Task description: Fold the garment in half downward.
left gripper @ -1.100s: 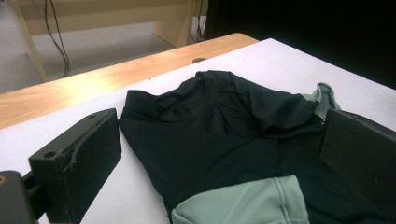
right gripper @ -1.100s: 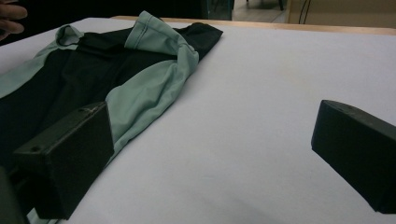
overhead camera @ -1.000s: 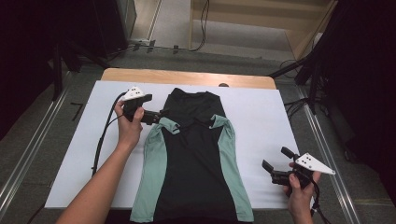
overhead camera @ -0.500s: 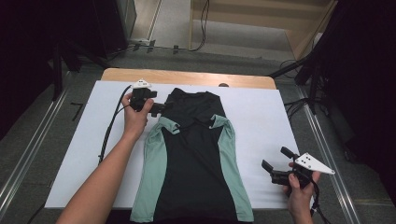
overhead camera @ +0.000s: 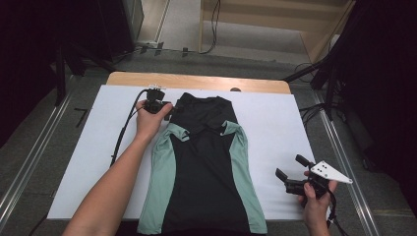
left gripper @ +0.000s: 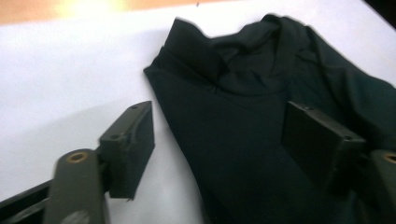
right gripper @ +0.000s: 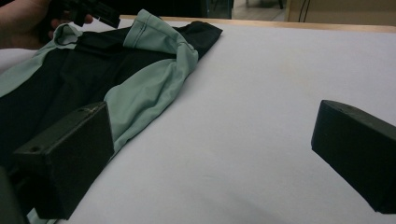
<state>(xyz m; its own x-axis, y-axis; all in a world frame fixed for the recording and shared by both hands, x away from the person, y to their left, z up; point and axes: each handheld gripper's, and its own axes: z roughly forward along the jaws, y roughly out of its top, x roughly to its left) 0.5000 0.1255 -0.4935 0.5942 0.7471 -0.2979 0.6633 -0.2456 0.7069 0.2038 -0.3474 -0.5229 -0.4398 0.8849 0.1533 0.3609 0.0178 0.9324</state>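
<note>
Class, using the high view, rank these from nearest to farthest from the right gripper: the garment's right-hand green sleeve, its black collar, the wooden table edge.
1. Right-hand green sleeve, just left of the right gripper.
2. Black collar, farther up-left.
3. Wooden table edge, along the far side.

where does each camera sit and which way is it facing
High view: fixed above the person's side, looking forward and down on the table and shirt; both forearms, left gripper and right gripper show.
Left gripper view: rides the left gripper, looking along its jaws at the shirt's black collar end.
Right gripper view: rides the right gripper, looking across the table at the shirt's green sleeve; its jaws stand apart.
Shared: the shirt appears in all three.
</note>
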